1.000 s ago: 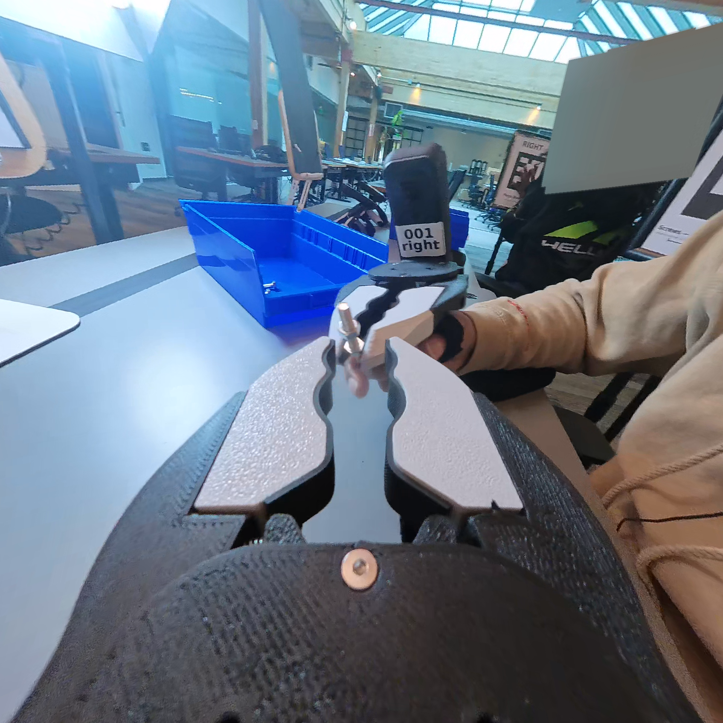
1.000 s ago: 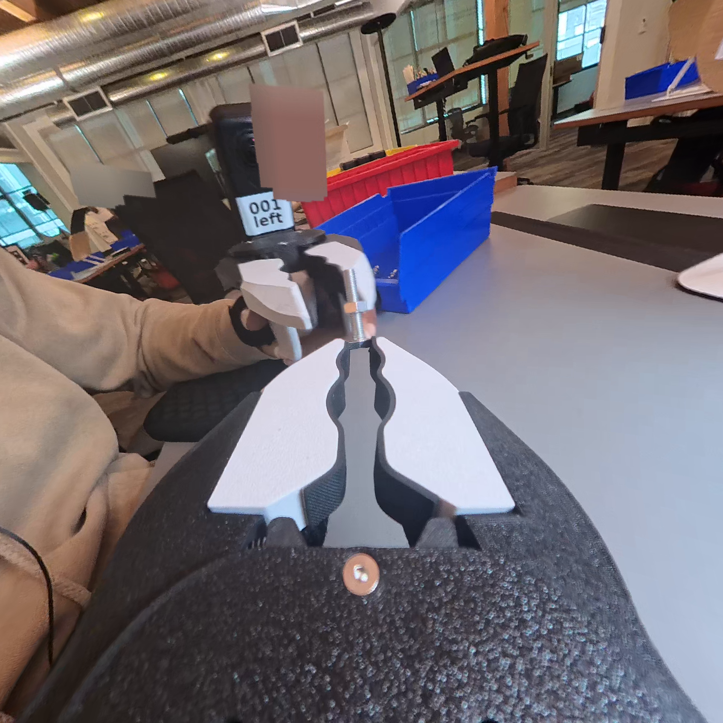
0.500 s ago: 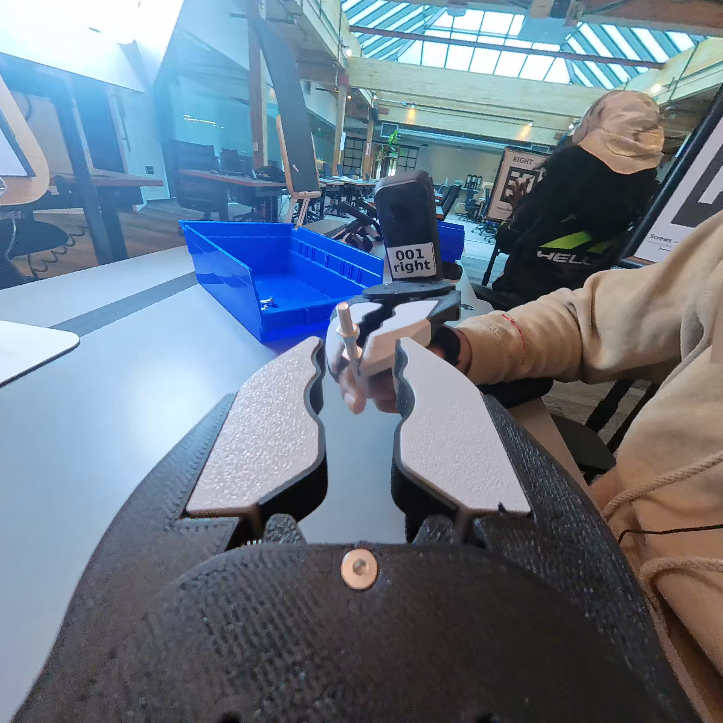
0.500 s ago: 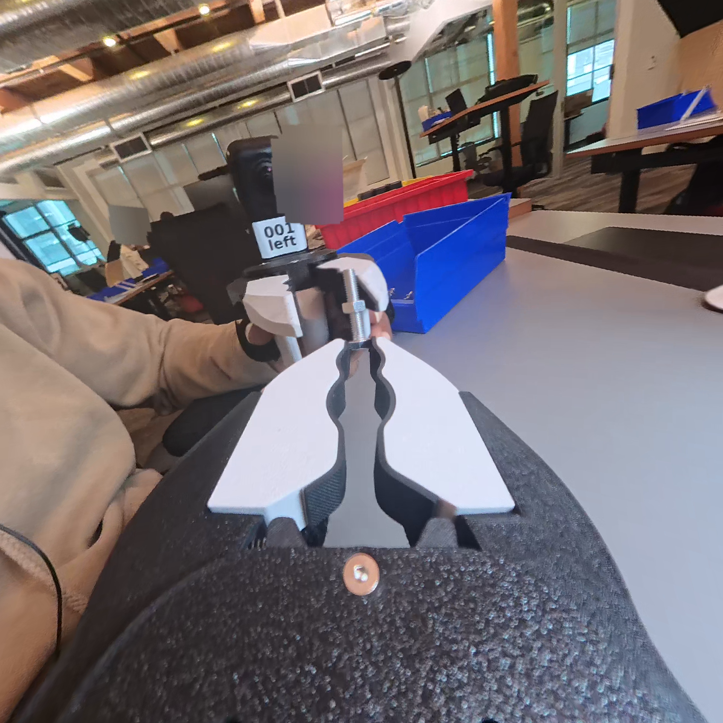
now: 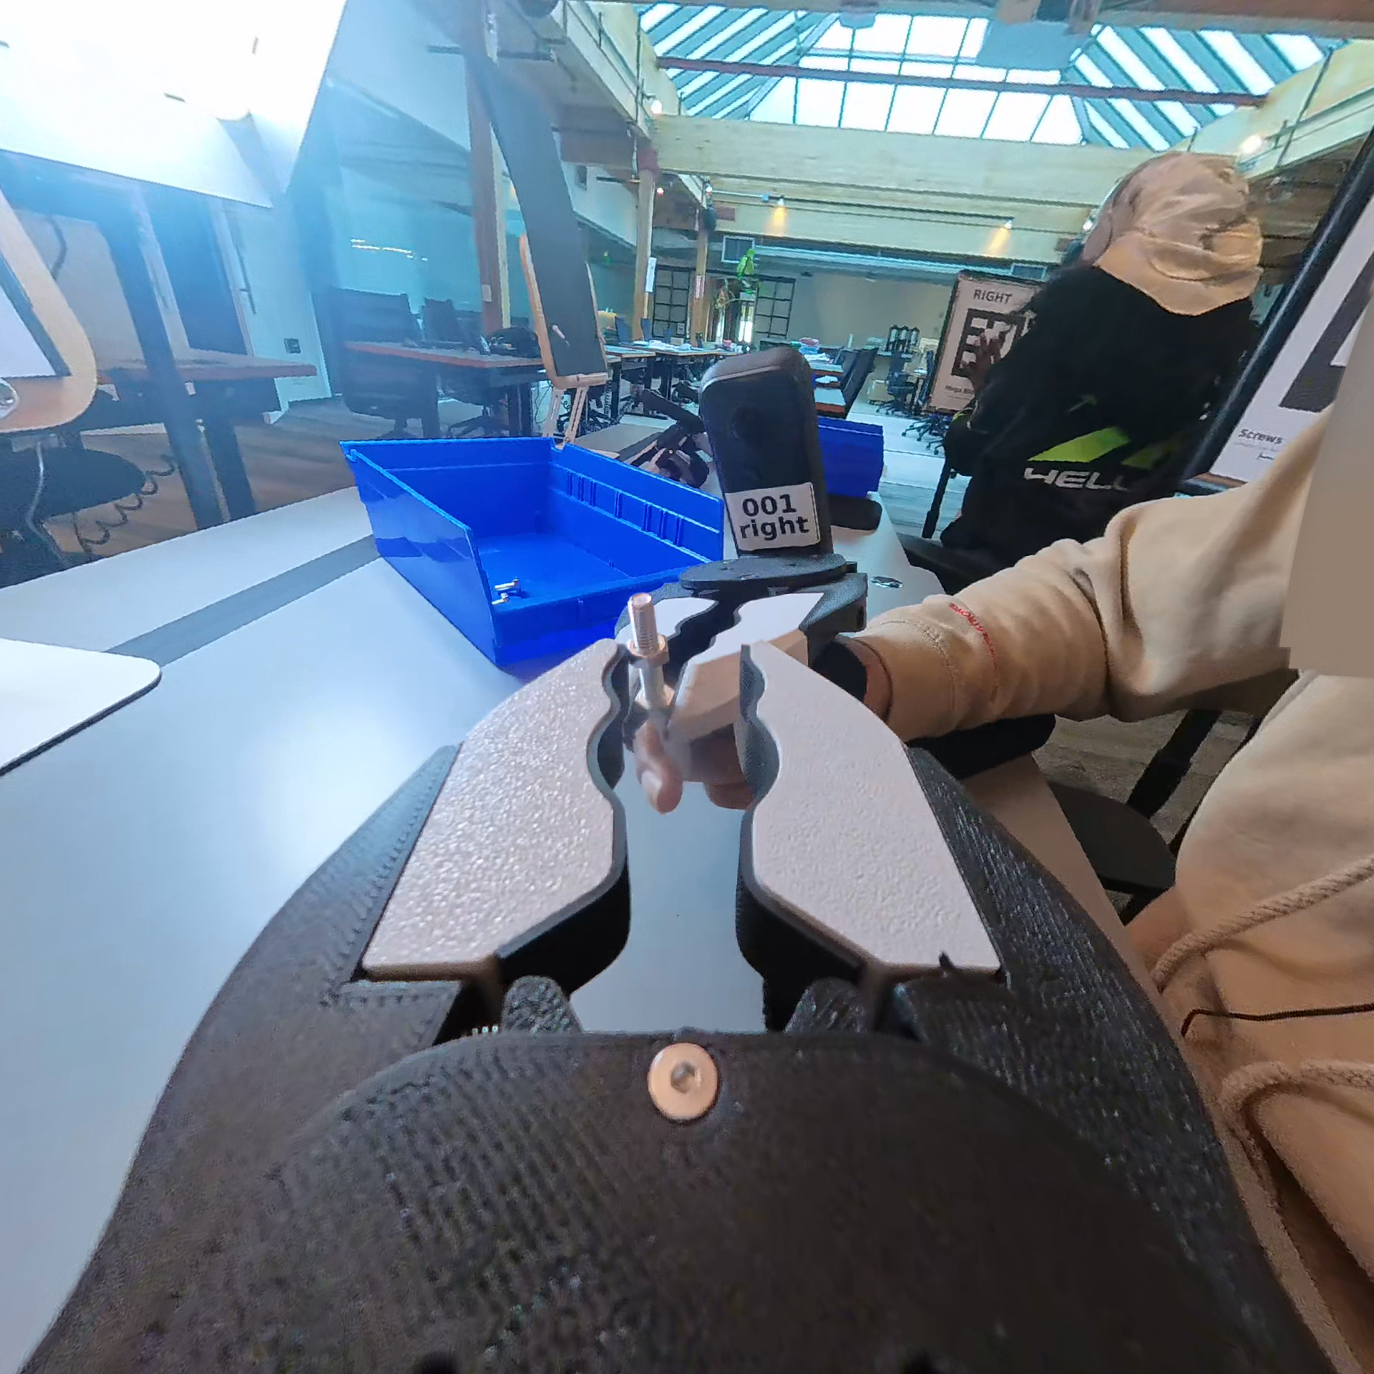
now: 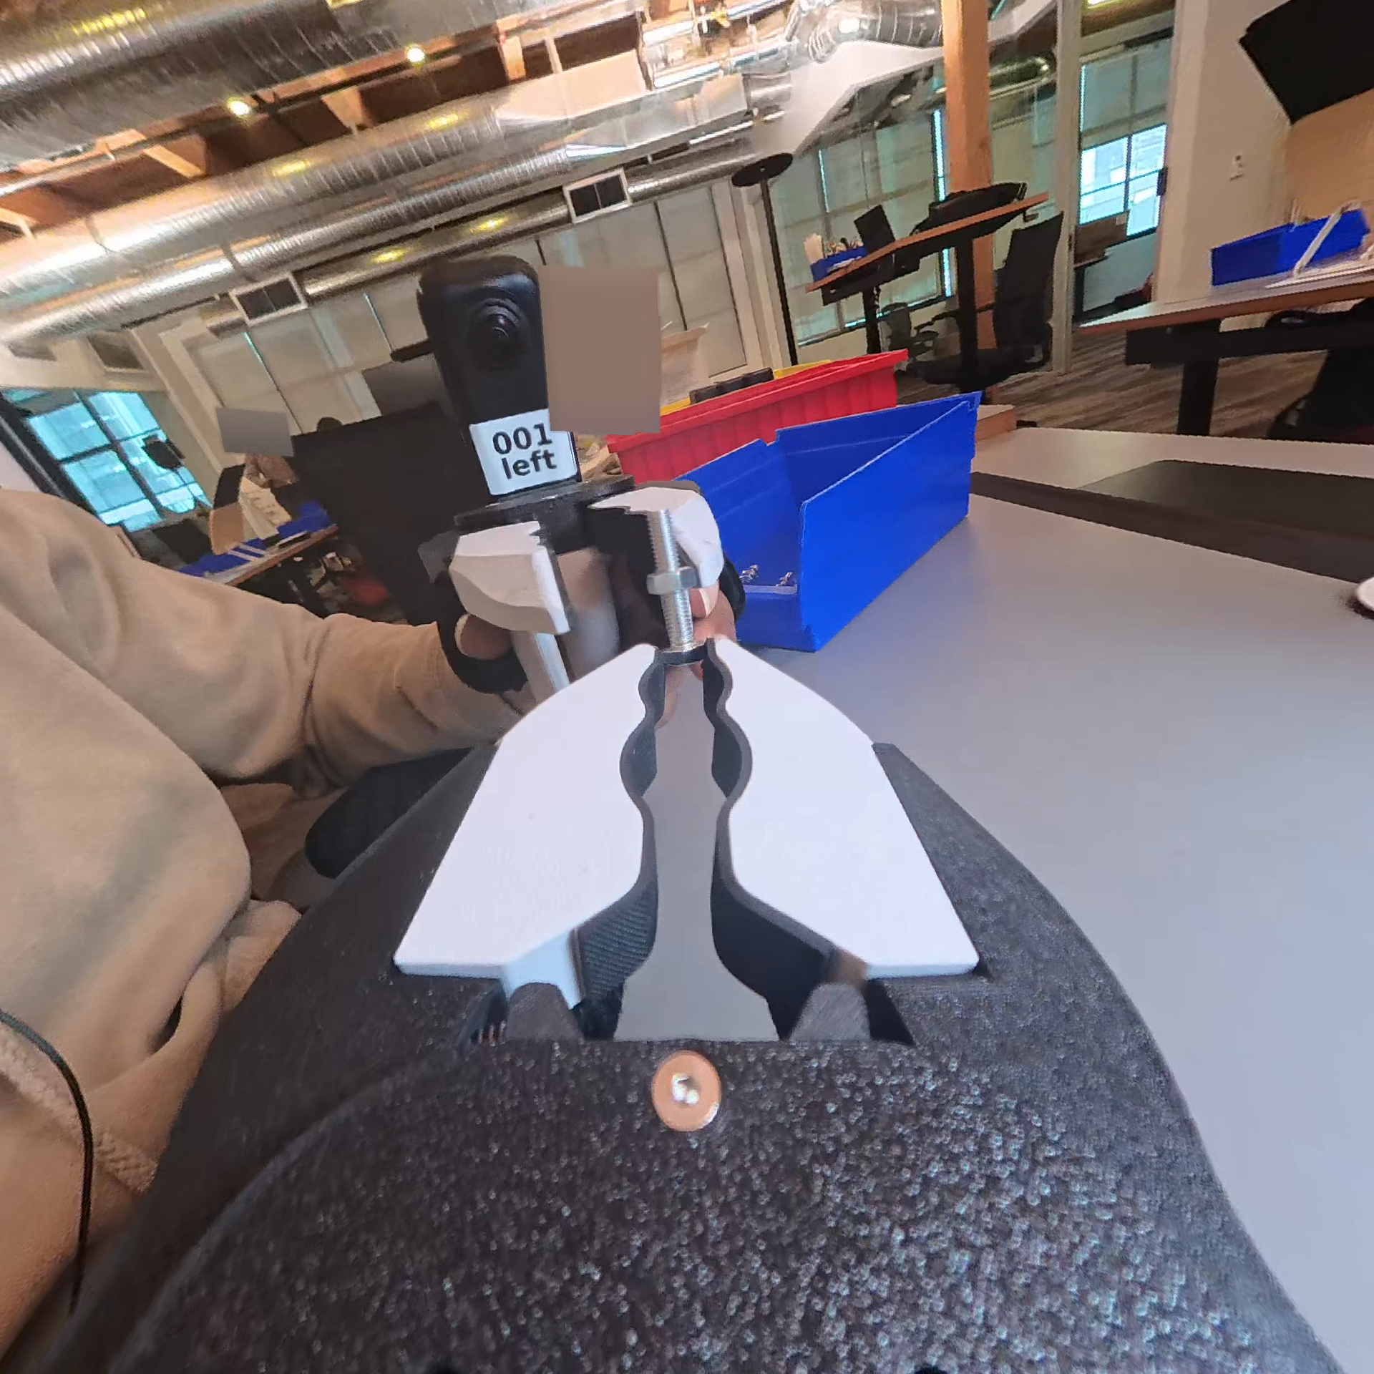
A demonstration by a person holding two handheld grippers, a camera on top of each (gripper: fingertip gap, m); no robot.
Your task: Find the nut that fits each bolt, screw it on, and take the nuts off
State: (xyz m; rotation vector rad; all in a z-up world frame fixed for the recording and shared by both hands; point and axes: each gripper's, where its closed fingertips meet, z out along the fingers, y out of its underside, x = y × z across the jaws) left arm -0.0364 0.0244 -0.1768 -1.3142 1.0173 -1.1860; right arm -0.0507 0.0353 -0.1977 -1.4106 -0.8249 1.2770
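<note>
Let go of the nut (image 6: 669,580) since a second ago, left gripper (image 5: 680,669) fingers now wide, right gripper (image 6: 680,654) pinching the upright bolt (image 6: 673,595) by its head above the counter (image 6: 1115,706); close squarely on the nut's flats before turning again.

The silver metal bolt (image 6: 675,595) stands between the two grippers, above the grey desk (image 6: 1115,743). The blue plastic bin (image 5: 535,535) sits behind, on the desk.

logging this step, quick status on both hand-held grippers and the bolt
Right hand-held gripper shut on bolt head. Left hand-held gripper open beside the shank. Nut still threaded mid-shank. Nothing blocking.
</note>
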